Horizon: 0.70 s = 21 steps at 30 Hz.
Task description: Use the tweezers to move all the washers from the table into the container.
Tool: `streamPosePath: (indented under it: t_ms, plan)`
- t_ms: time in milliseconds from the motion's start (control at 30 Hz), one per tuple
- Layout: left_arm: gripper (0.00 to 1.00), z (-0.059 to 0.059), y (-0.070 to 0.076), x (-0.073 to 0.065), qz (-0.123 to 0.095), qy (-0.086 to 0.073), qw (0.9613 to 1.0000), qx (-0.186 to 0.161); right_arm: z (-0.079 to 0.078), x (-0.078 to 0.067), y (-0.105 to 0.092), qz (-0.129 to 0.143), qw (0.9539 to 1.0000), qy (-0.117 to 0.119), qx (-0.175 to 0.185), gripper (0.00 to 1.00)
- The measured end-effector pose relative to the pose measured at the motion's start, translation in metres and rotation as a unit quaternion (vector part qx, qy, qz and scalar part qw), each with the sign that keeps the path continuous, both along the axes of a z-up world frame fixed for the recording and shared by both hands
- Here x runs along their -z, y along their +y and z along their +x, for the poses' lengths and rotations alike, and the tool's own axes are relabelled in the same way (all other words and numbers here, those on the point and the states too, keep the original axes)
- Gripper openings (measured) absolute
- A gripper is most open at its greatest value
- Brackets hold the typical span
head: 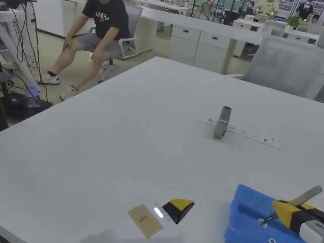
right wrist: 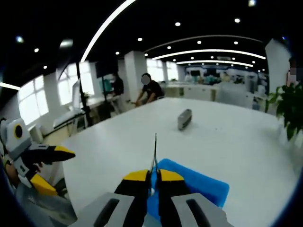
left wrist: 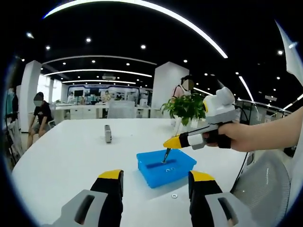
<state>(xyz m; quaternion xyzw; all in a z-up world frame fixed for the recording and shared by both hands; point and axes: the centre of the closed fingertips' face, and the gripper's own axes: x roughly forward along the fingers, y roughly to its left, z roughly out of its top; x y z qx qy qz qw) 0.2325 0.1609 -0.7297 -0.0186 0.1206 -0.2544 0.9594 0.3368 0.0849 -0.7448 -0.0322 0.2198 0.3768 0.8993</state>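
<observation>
A blue container sits on the white table, with a couple of small washers inside it. One washer lies on the table just in front of it. My right gripper is shut on thin metal tweezers, whose tips point down into the container. In the right gripper view the tweezers stick out from the closed right gripper over the container. My left gripper is open and holds nothing, a short way in front of the container. In the head view, the container is at the bottom right.
A grey pop-up socket block stands near the middle of the table. A tan tag lies by the left gripper's tip. A person sits beyond the far table edge. A potted plant stands behind the container.
</observation>
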Motion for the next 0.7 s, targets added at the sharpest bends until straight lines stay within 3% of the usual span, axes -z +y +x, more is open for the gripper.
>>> streamPosePath:
  t_ms: [333, 533, 700]
  plan:
    - [0.53, -0.002, -0.006, -0.002, 0.014, -0.014, 0.9996, 0.018, 0.021, 0.016, -0.01, -0.016, 0.9996, 0.013, 0.019, 0.03]
    - [0.52, -0.003, -0.01, 0.001, 0.033, -0.012, 0.999, 0.028, 0.029, 0.029, -0.008, -0.027, 0.9993, 0.019, 0.015, 0.03]
    - [0.51, -0.002, -0.007, 0.001, 0.024, -0.008, 0.9995, 0.019, 0.037, 0.047, -0.018, -0.044, 0.9984, 0.031, 0.016, 0.03]
